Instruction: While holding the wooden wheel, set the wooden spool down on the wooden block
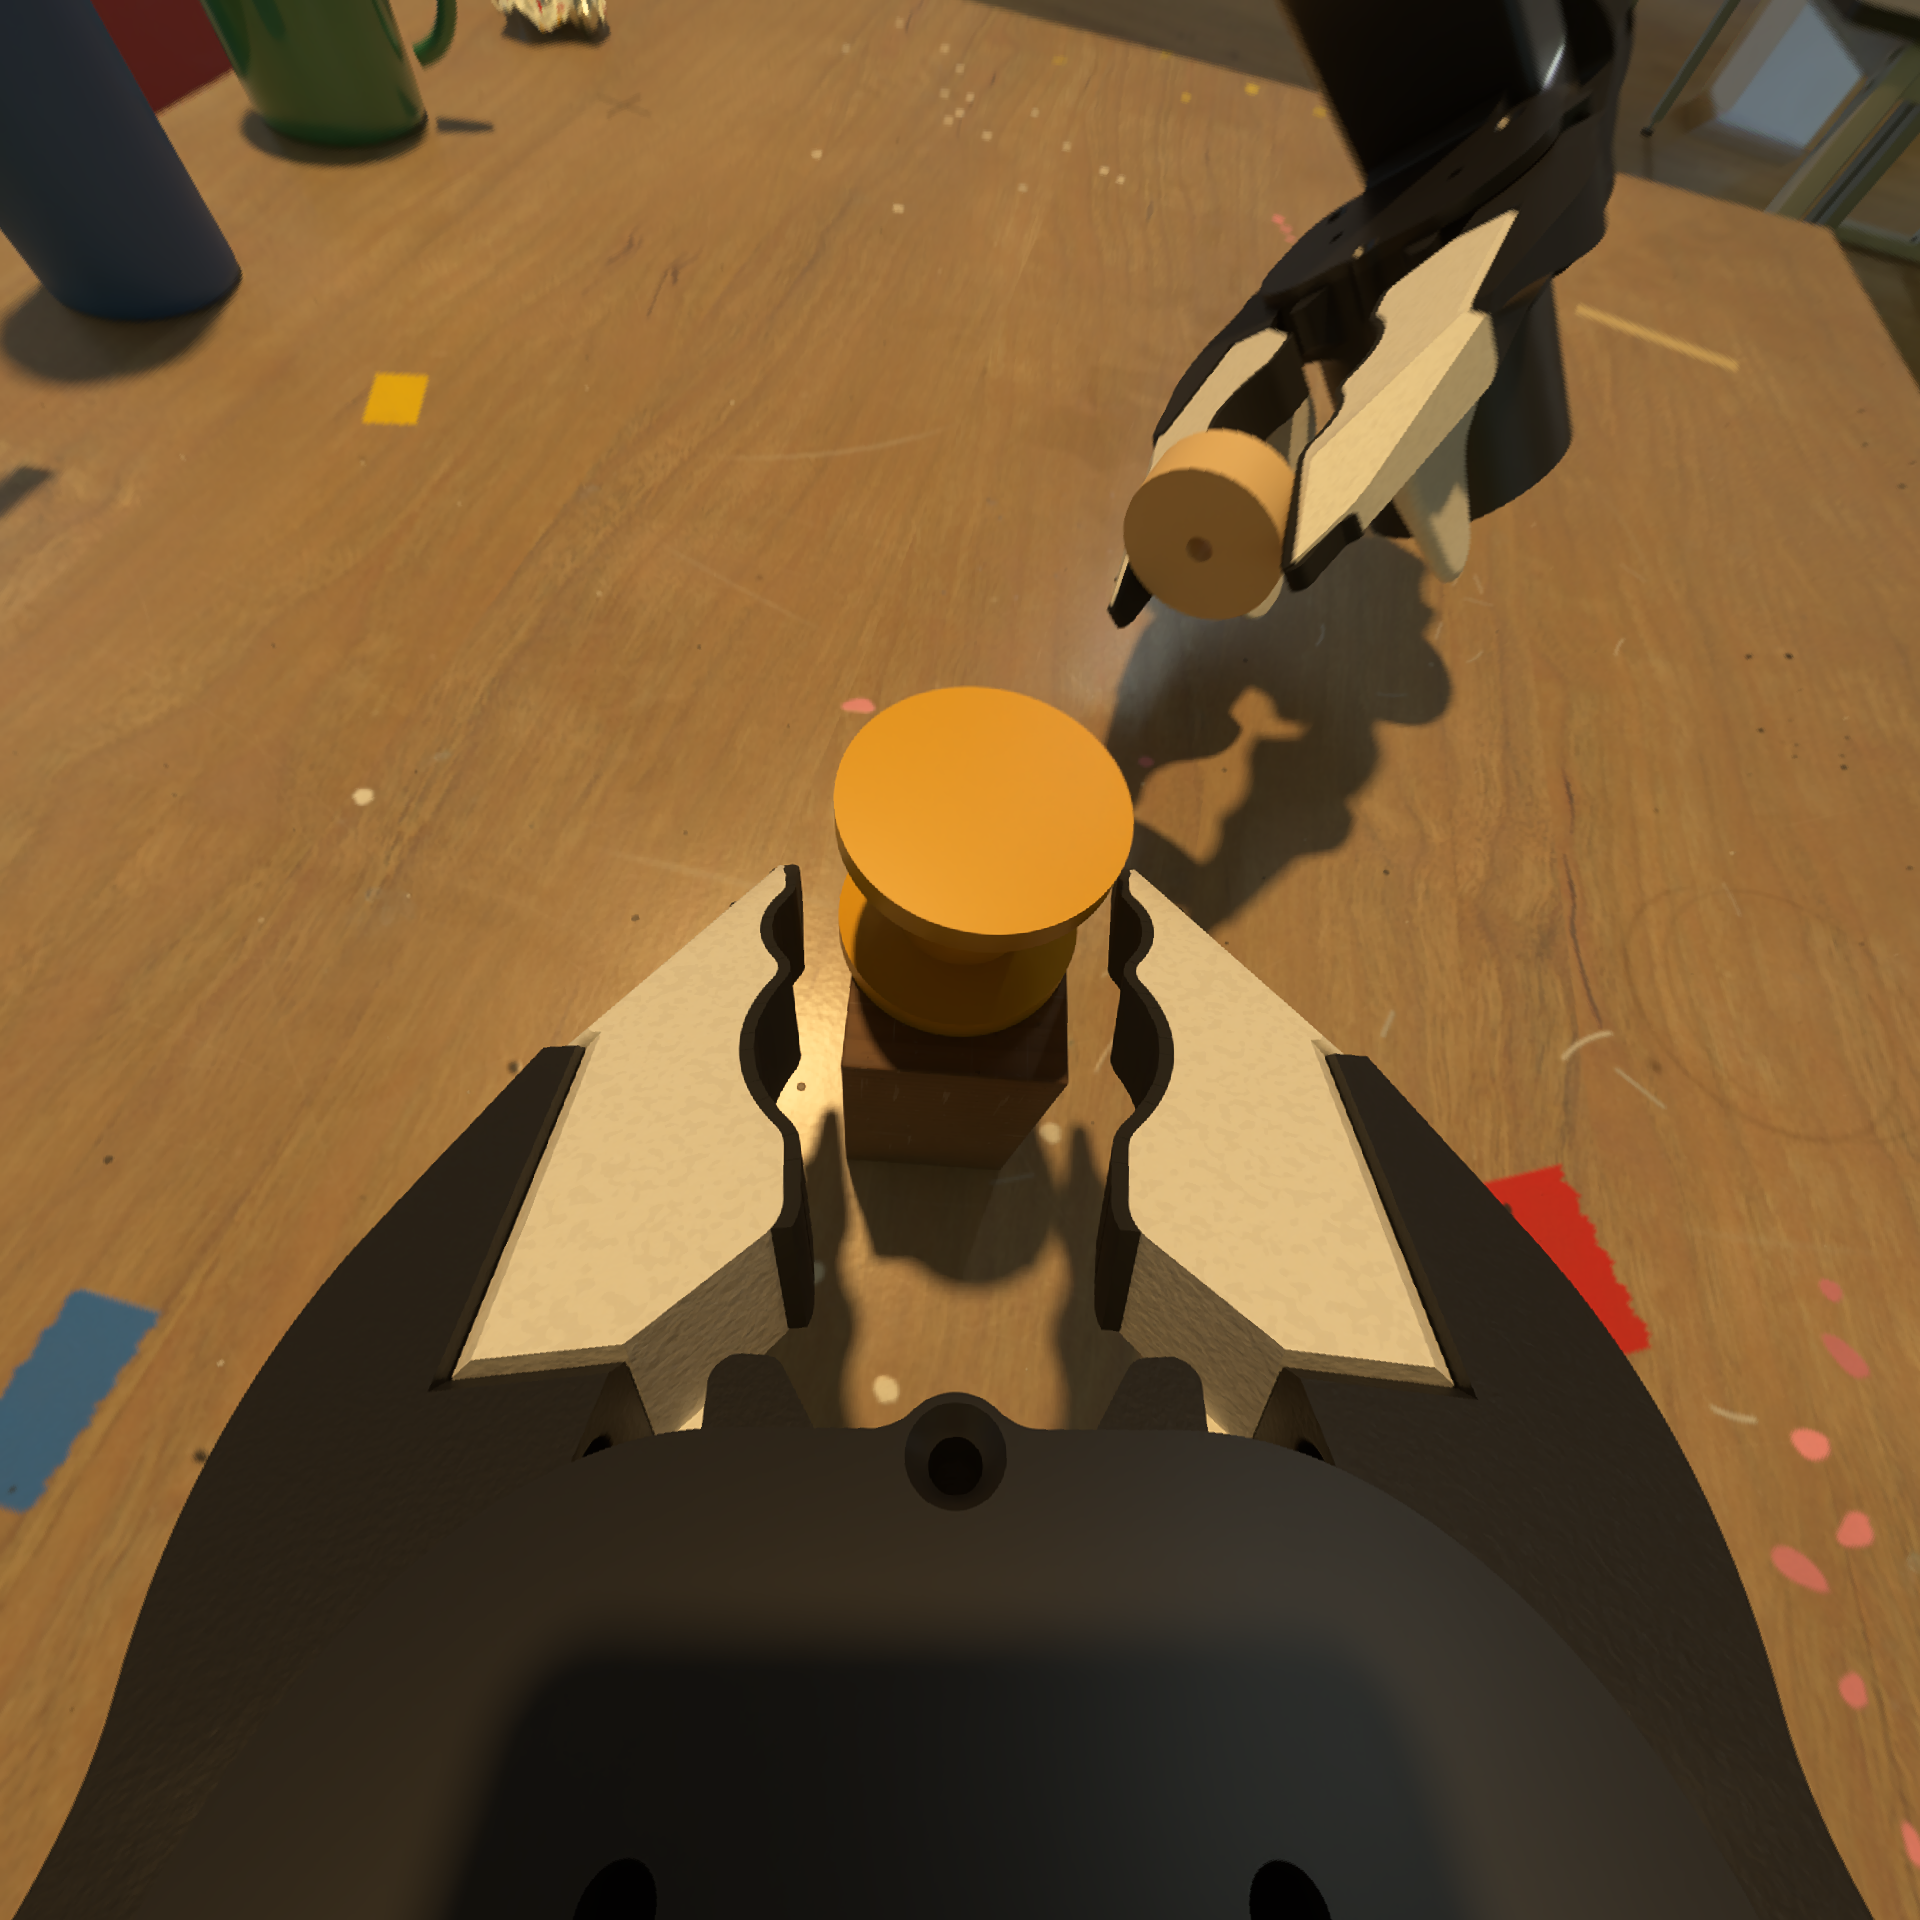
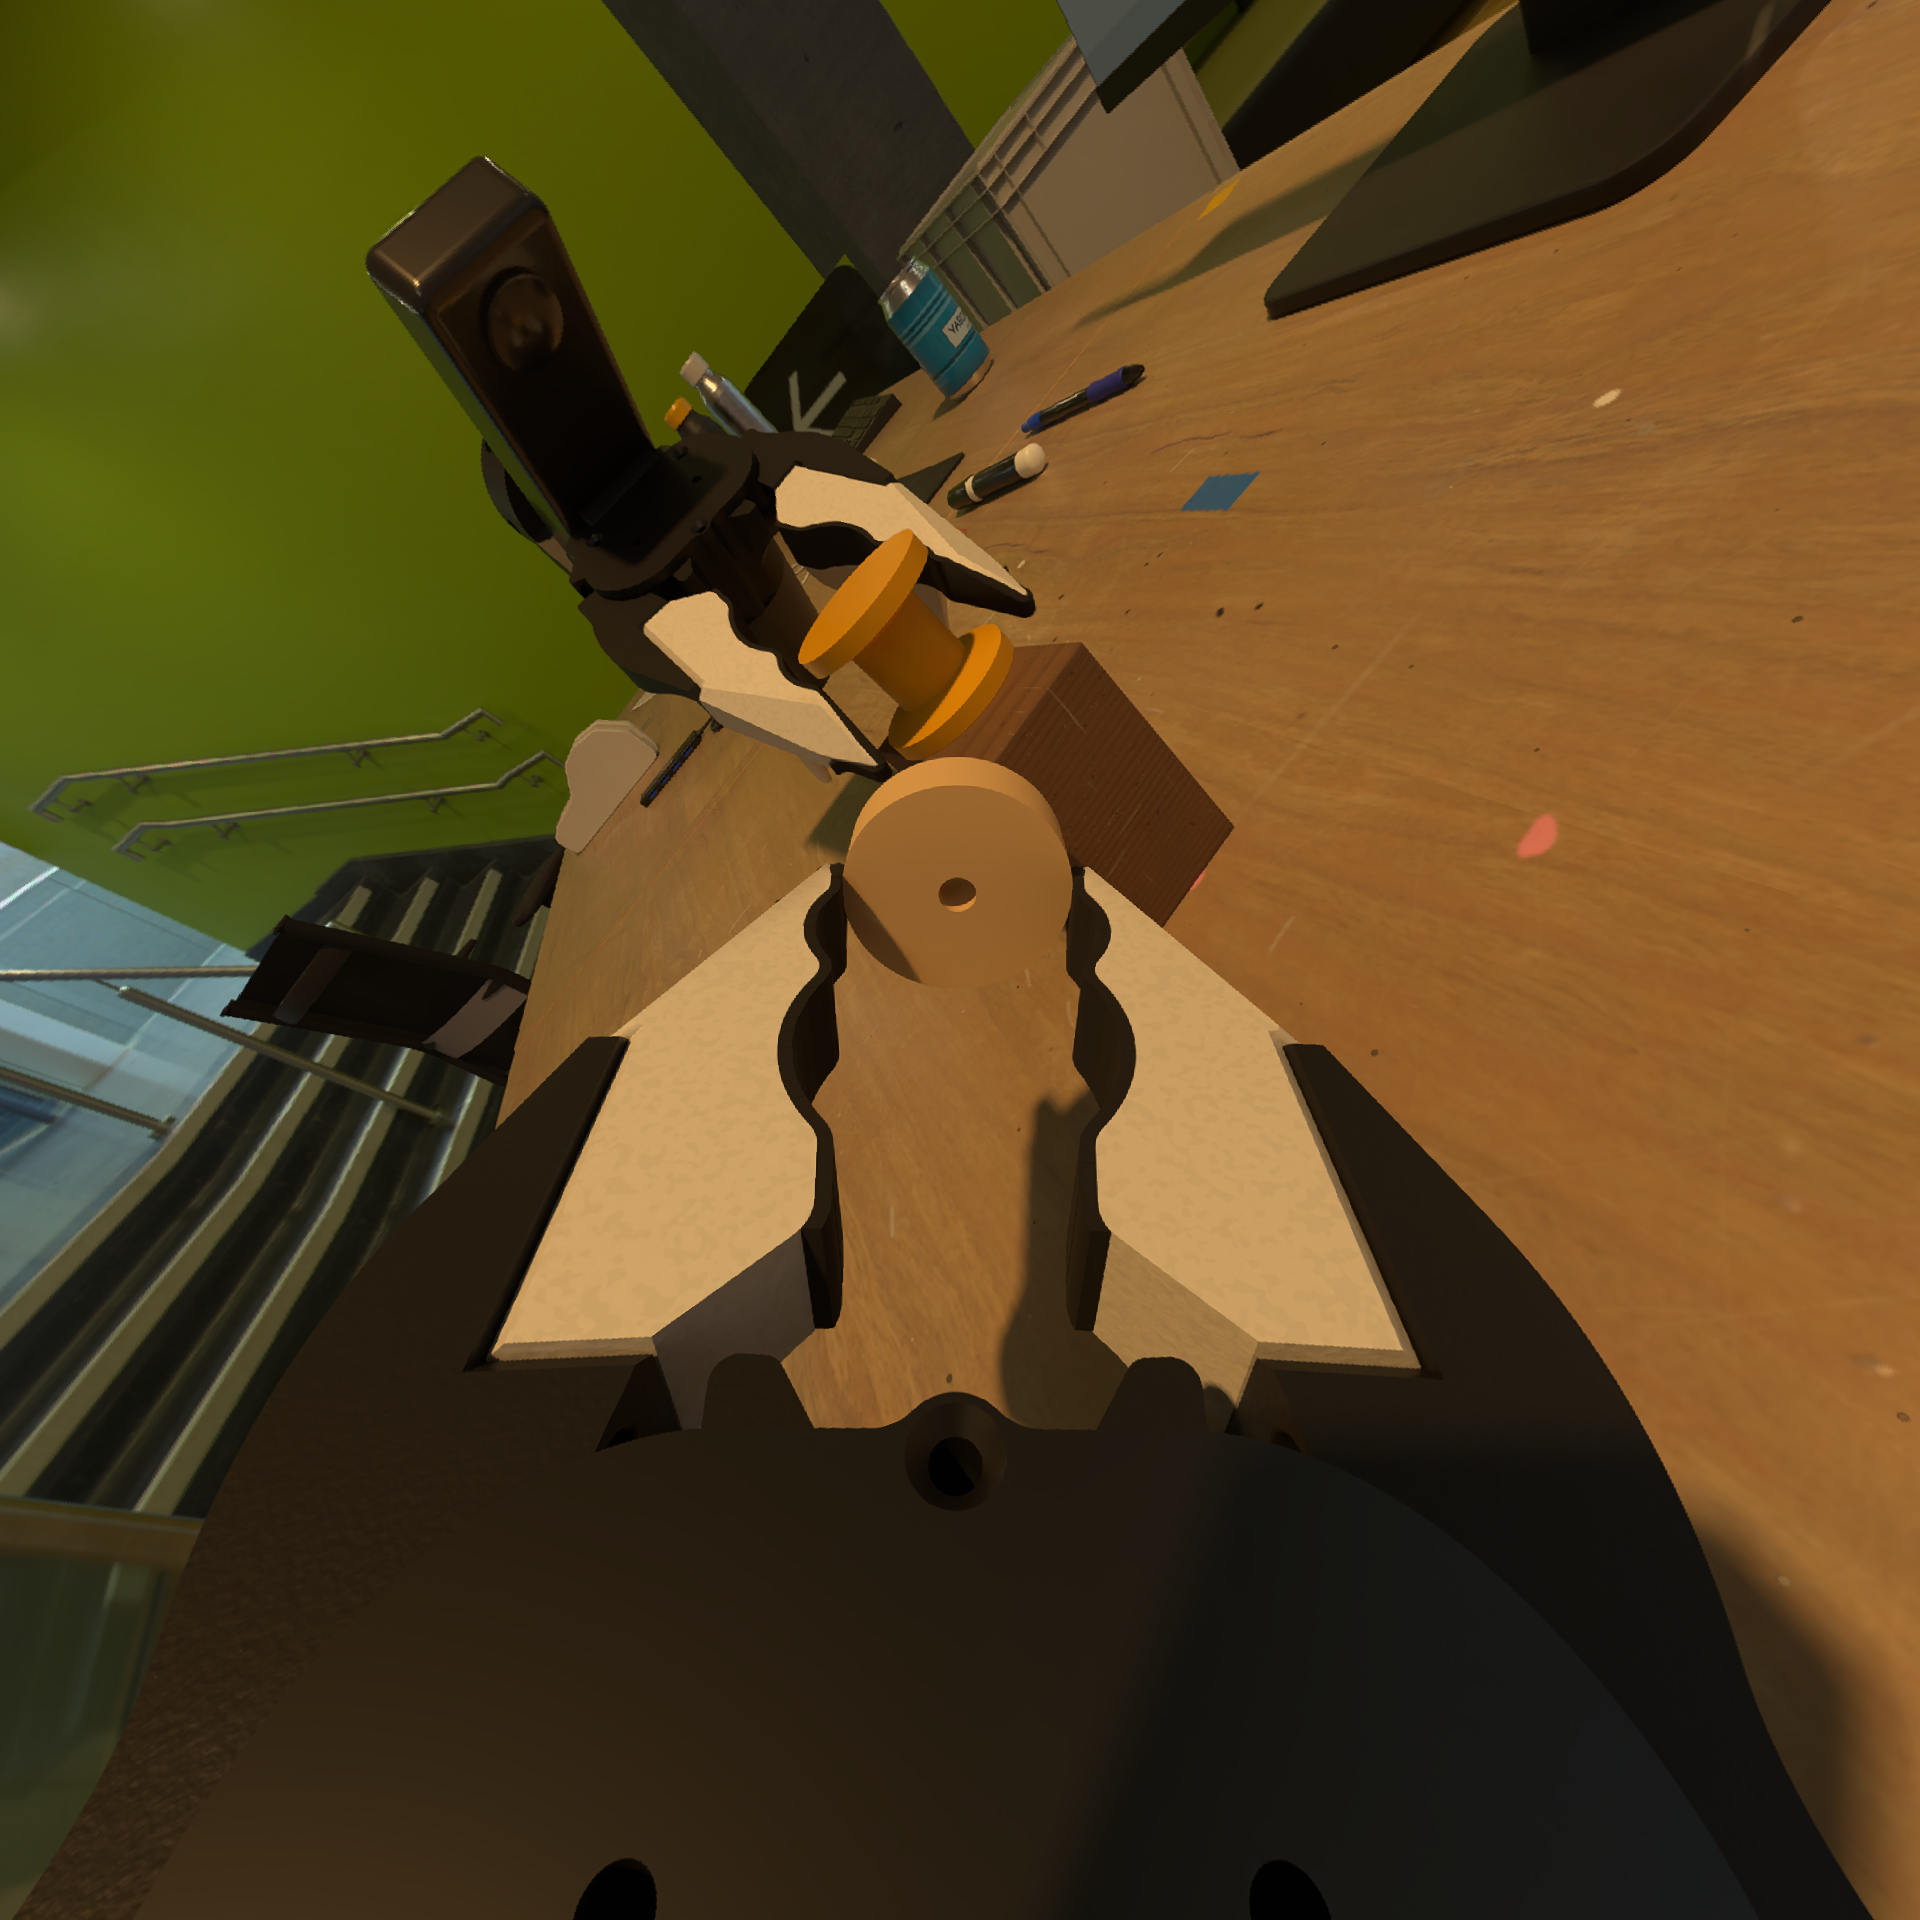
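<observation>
The orange wooden spool [image 1: 982, 810] stands upright on the dark brown wooden block [image 1: 951, 1112] on the table. My left gripper [image 1: 956, 883] is open, with its fingers on either side of the spool and a small gap on each side. In the right wrist view, the spool [image 2: 914, 644], block [image 2: 1122, 769] and left gripper [image 2: 956, 686] show the same. My right gripper [image 2: 956, 894] is shut on the pale wooden wheel [image 2: 956, 883]. It holds the wheel above the table, beside the block. It also shows in the left wrist view [image 1: 1210, 592] with the wheel [image 1: 1205, 530].
A green mug [image 1: 332, 73] and a dark blue cylinder [image 1: 94, 177] stand at the far left. Two markers [image 2: 997, 473], a blue can [image 2: 935, 322] and a black stand base [image 2: 1507, 187] lie beyond the block. Coloured tape patches [image 1: 1569, 1247] mark the wooden table [image 1: 623, 623].
</observation>
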Tool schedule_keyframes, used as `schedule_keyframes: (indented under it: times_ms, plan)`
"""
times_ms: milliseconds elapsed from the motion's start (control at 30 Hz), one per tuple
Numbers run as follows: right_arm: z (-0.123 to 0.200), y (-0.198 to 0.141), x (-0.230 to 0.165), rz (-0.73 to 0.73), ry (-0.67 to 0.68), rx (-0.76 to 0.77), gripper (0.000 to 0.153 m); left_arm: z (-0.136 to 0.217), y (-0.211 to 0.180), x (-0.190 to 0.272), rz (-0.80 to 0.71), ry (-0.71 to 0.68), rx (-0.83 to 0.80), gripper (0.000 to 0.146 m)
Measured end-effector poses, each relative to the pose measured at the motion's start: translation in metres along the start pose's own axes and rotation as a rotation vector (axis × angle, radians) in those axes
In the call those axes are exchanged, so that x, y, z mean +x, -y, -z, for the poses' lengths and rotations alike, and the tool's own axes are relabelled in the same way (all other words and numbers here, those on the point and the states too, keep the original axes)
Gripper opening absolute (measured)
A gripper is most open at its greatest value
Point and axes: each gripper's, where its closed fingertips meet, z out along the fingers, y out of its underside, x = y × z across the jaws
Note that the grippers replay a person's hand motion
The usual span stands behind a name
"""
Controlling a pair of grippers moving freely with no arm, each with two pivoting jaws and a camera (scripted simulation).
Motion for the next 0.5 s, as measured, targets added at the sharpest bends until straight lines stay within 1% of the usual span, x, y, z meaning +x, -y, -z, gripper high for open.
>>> schedule_keyframes:
  times_ms: [367,500]
  plan:
    - [0.002,-0.002,0.001,0.002,-0.003,-0.008,0.042,-0.008,-0.021,0.001,0.027,-0.024,-0.114,0.056]
    - [0.000,-0.002,0.001,0.000,-0.002,-0.010,0.042,-0.007,-0.023,-0.001,0.014,0.016,-0.148,0.056]
